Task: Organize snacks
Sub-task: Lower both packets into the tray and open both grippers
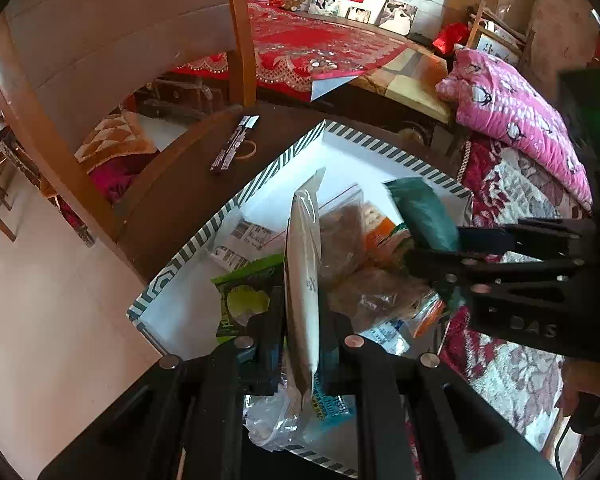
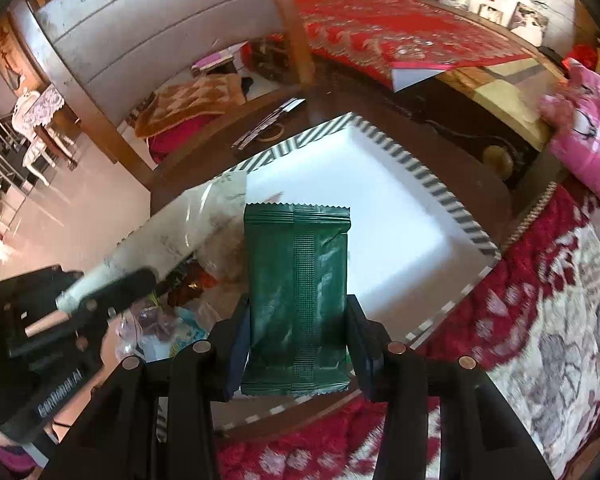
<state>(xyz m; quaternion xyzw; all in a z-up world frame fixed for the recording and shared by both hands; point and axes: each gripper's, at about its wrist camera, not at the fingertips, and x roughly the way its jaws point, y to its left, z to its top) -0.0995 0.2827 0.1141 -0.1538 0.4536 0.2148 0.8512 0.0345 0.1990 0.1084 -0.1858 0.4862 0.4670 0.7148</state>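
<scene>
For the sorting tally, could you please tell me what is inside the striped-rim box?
Inside the striped-rim box: a lime-green packet, clear bags of brown snacks and labelled wrappers. Whatever lies beneath that pile is covered.

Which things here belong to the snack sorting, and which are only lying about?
For the job:
- white box
- green packet in the right gripper
- pale packet in the left gripper
- loose snack bags in the box

Lying about:
- striped strip
- rubber band
- pink quilt
- chair

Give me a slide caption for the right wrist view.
Right gripper fingers hold a dark green foil snack packet above the white striped-rim box.
</scene>
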